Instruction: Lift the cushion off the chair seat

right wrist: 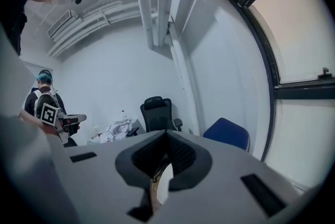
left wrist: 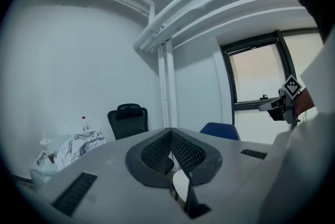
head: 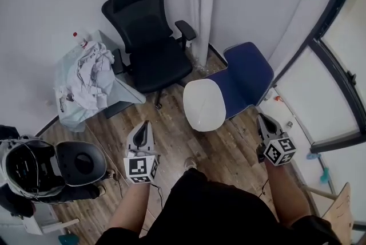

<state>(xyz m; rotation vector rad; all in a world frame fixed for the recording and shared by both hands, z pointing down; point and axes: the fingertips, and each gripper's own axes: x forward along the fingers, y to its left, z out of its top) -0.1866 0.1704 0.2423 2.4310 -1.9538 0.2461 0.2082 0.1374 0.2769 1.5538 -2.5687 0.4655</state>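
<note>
White cushion (head: 205, 104) lies untouched on the blue chair (head: 251, 73). Left tool (head: 143, 125) and right tool (head: 263, 119), both pressed together and empty, hang either side, probably lining up a two-sided lift.

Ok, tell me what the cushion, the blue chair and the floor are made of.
Cushion: white, smooth and matte, probably fabric or leatherette; a faint seam runs down it.
Blue chair: looks like matte upholstery, no shine.
Floor: wood-look planks, grain and board joints visible; real wood or laminate unclear.
</note>
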